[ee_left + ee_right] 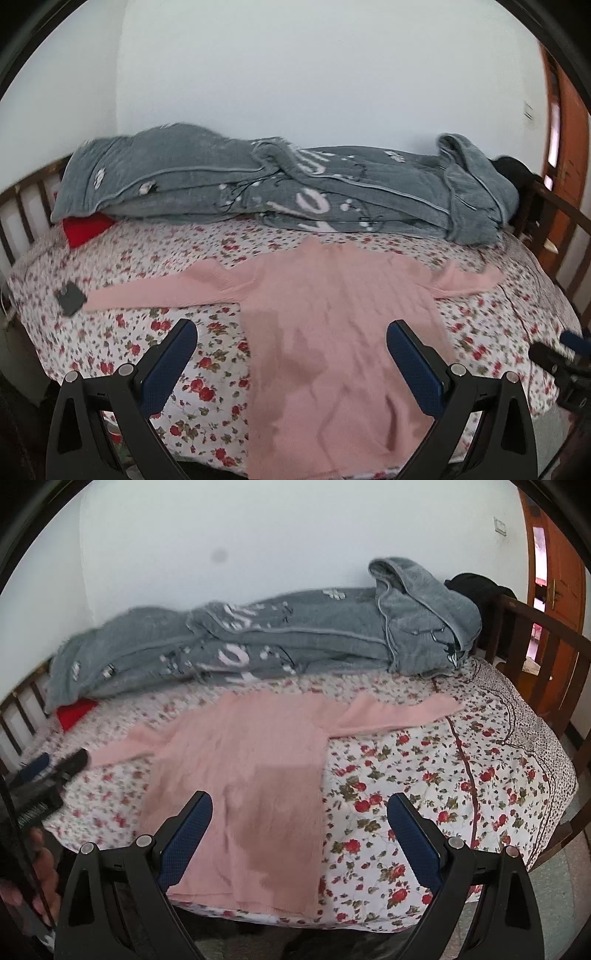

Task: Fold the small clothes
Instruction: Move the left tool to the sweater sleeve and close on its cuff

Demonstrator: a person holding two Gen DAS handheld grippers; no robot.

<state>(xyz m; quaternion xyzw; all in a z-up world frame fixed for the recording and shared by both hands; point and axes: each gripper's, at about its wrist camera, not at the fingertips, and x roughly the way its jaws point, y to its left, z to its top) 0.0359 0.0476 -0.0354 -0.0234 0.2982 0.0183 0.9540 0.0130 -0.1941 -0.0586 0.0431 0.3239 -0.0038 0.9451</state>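
Pink knit fills the foreground as two hand-held grippers hover over a sweater (332,332) spread flat on a bed with a floral sheet (424,768). The left gripper (291,350) has its blue-padded fingers wide apart, straddling the sweater's left edge near the hem and gripping nothing; the right gripper (299,827) is likewise spread and empty, astride the sweater's right edge. Neither can be seen touching the cloth. Both sleeves lie stretched outward from the body of the sweater, and the collar points away toward the wall.

Beyond the sweater, a grey blanket (277,184) is heaped along the wall side, with a red item (86,225) poking out beneath its left end. A small dark object (70,299), too blurred to identify, sits just off the tip of the left sleeve.

Risks from here: the loose knit could bunch or drag across the sheet if only one layer is pinched, skewing the fold, and a swept sleeve might snag that dark object. The hem runs to the mattress edge, partly hidden behind the grippers.
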